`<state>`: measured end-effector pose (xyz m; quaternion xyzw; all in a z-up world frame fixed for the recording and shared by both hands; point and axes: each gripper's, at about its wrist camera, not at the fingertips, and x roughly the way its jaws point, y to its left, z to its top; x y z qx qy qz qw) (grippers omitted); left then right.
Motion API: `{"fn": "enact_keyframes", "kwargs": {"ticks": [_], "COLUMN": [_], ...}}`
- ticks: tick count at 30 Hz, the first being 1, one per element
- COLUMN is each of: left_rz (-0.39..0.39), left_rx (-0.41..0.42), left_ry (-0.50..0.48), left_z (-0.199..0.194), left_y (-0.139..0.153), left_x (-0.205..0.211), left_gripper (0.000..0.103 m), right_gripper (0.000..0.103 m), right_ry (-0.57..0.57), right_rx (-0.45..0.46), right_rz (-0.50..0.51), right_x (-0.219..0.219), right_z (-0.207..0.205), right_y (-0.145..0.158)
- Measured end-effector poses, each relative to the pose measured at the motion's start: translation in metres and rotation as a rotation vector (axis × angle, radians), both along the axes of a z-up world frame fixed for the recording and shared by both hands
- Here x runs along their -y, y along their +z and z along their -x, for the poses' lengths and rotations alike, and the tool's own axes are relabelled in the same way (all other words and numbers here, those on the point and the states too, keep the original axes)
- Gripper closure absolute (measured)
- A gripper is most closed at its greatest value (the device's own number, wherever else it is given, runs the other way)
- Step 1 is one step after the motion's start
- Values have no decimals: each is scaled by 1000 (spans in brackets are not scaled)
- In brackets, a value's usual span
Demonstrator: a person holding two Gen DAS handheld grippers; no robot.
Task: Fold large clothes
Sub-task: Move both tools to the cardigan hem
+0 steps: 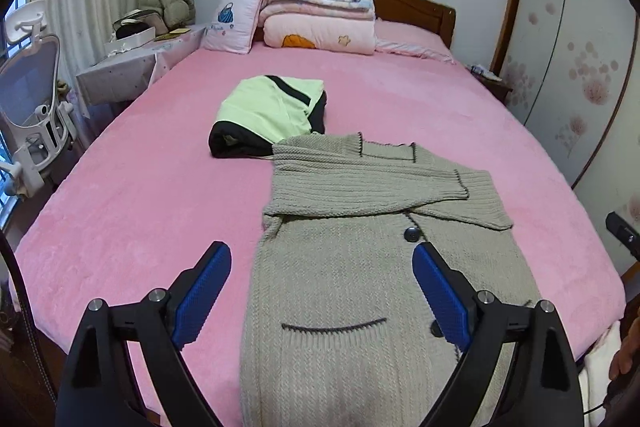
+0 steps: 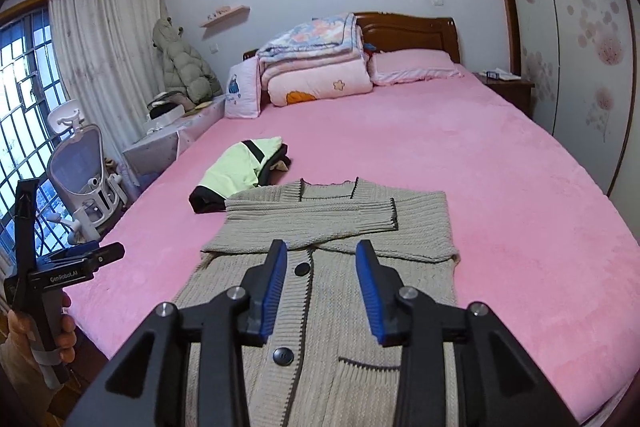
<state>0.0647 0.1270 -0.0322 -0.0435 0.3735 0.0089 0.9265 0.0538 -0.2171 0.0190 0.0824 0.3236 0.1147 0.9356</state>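
Left claw point(image 1: 322, 261) spread wide, right claw point(image 2: 321, 259) partly parted, both empty.

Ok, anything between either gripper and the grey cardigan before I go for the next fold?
Nothing visible. Left gripper and right gripper both hang open and empty above the cardigan. The folded green garment lies beyond its collar, out of the way.

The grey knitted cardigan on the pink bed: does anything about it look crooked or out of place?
Mostly neat. The grey knitted cardigan lies flat on the pink bed with both sleeves folded across the chest. Only its left shoulder corner overlaps the folded green and black garment behind it, so the two are not clearly apart.
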Motion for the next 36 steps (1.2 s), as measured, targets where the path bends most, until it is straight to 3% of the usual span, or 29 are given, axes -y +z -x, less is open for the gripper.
{"fn": "enact_keyframes", "kwargs": {"ticks": [4, 8, 10, 13, 16, 22, 28, 31, 36], "left_rz": [77, 80, 73, -15, -10, -19, 90, 131, 182], "left_rx": [61, 94, 71, 8, -65, -207, -360, -394, -378], "left_ry": [-24, -3, 2, 0, -15, -2, -20, 7, -4], "left_z": [26, 50, 58, 67, 73, 82, 85, 86, 92], "left_y": [5, -4, -16, -39, -66, -131, -195, -217, -226], "left_x": [-6, -12, -15, -16, -21, -35, -55, -67, -73], "left_gripper": [11, 11, 11, 11, 9, 9, 9, 9, 9], "right_gripper": [61, 55, 54, 54, 54, 54, 54, 54, 54], "right_ry": [-15, -40, -55, -61, -71, -113, -143, -154, -172], "right_rx": [33, 50, 53, 28, -7, -127, -294, -371, -482], "right_rz": [8, 26, 47, 70, 94, 95, 92, 96, 20], "right_x": [1, 5, 6, 11, 19, 47, 80, 95, 117], "right_z": [23, 44, 50, 60, 68, 82, 93, 99, 99], "right_y": [1, -6, -12, -27, -45, -88, -141, -167, -203]}}
